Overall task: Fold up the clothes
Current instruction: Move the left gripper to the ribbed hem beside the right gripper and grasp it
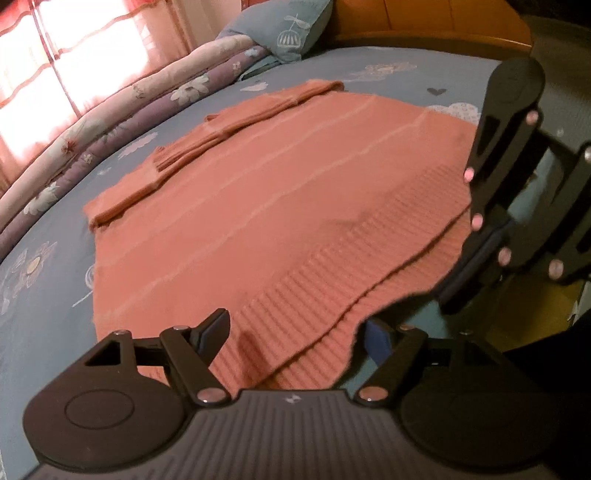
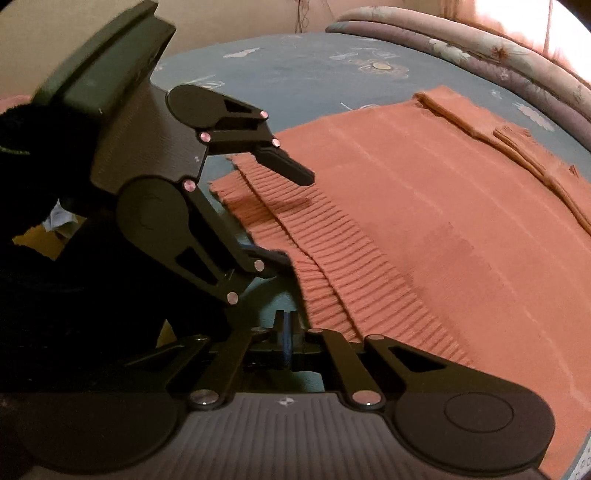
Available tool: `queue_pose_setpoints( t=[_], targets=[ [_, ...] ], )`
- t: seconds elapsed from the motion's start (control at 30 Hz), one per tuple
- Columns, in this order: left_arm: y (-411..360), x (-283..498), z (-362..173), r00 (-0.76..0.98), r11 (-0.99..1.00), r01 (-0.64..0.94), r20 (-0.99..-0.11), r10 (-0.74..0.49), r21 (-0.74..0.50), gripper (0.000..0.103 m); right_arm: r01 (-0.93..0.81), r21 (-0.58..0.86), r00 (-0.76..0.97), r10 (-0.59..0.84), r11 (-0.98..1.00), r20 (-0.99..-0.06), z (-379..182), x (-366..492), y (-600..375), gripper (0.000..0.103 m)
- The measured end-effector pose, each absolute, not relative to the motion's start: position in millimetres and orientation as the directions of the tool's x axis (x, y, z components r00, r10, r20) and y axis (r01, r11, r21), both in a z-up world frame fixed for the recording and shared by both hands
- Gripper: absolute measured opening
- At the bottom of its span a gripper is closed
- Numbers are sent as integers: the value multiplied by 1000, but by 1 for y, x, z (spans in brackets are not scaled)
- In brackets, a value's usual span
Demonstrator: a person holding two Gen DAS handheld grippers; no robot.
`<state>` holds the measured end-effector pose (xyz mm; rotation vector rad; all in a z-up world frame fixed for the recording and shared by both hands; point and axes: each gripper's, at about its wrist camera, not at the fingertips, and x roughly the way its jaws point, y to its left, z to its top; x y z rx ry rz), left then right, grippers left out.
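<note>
Bed (image 1: pixel 55 295): covered by a blue sheet printed with flowers and clouds, filling most of both views. A rolled floral quilt (image 1: pixel 110 110) runs along its far edge under pink curtains (image 1: pixel 55 55), with a blue pillow (image 1: pixel 280 29) against the wooden headboard (image 1: pixel 424 29).

Sweater (image 1: pixel 258 206): salmon-pink knit, lying flat on the bed sheet, centre of the bed. One sleeve (image 1: pixel 207 133) is folded in along the far side. The ribbed hem (image 1: pixel 332 295) faces both grippers, and its layers lie slightly offset near the bed's edge.

Left gripper (image 1: pixel 295 332): fingers spread wide and opening a little. The hem lies between them; the pads do not press on it. In the right wrist view one finger hangs over the ribbing and the other sits at the hem's edge.

Right gripper (image 2: pixel 287 339): fingers clenched together just at the hem's corner. Whether any knit is caught between the blue pads (image 2: pixel 287 332) cannot be told from either view.
</note>
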<state>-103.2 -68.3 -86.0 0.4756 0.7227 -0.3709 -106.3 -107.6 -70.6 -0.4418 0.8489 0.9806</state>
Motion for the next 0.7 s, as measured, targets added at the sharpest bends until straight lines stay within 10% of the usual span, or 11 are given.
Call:
queue_pose_setpoints(
  t=[0.27, 0.7],
  targets=[
    [-61, -102, -83, 700, 848, 458, -697, -158, 268, 77, -838, -108, 418, 500, 536, -758, -59, -108, -111, 46],
    [-51, -94, -79, 701, 884, 423, -689, -181, 199, 77, -830, -245, 457, 358, 502, -814, -85, -114, -132, 27]
  ],
)
